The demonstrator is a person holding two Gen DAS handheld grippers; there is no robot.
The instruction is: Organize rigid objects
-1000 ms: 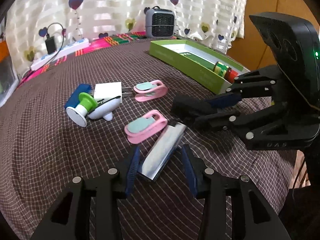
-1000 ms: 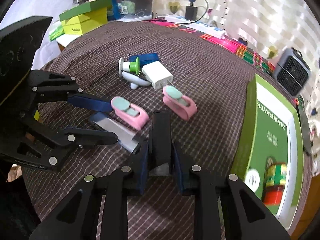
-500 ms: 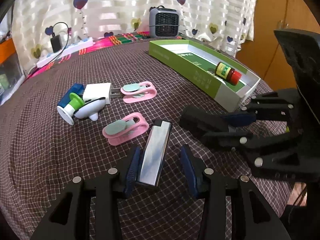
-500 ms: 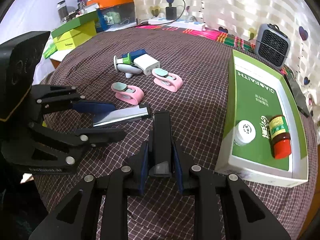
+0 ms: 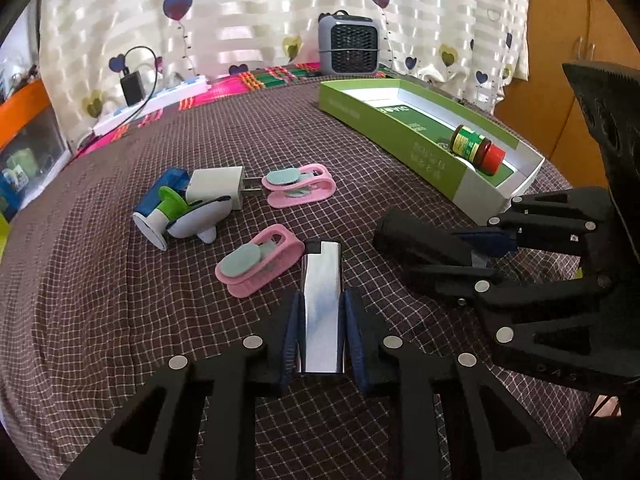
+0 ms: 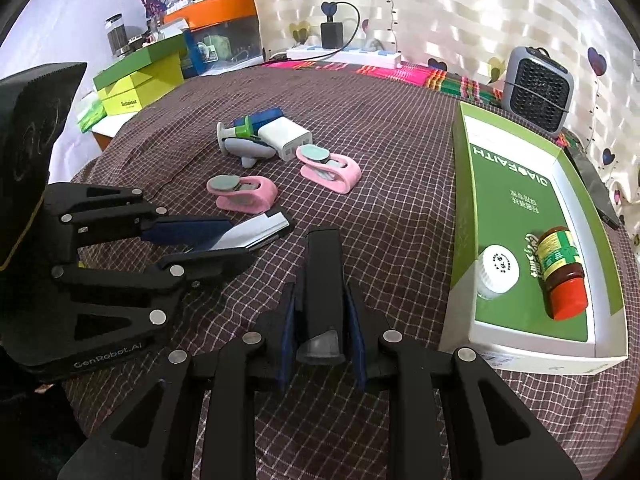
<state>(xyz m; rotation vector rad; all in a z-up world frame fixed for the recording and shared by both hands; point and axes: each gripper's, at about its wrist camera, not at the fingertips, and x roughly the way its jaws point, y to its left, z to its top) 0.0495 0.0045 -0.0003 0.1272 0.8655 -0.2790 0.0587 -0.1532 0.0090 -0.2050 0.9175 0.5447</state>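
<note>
Both grippers angle down over the checked tablecloth (image 5: 100, 300). The left gripper (image 5: 322, 332) is closing its jaws, pads against the sides of the silver lighter (image 5: 322, 300), which lies on the cloth. The right gripper (image 6: 320, 320) is clamped narrowly on a black lighter (image 6: 322, 280) beside the green box (image 6: 464, 216). Counted: two pink clips (image 5: 260, 266) (image 5: 298, 184), one white charger plug (image 5: 216, 186), one white bottle (image 6: 498, 270) and one red-capped bottle (image 6: 560, 274) in the box.

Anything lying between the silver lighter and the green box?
Only the right gripper, shut on a black lighter; otherwise bare checked cloth between silver lighter and green box, in the left wrist view.
</note>
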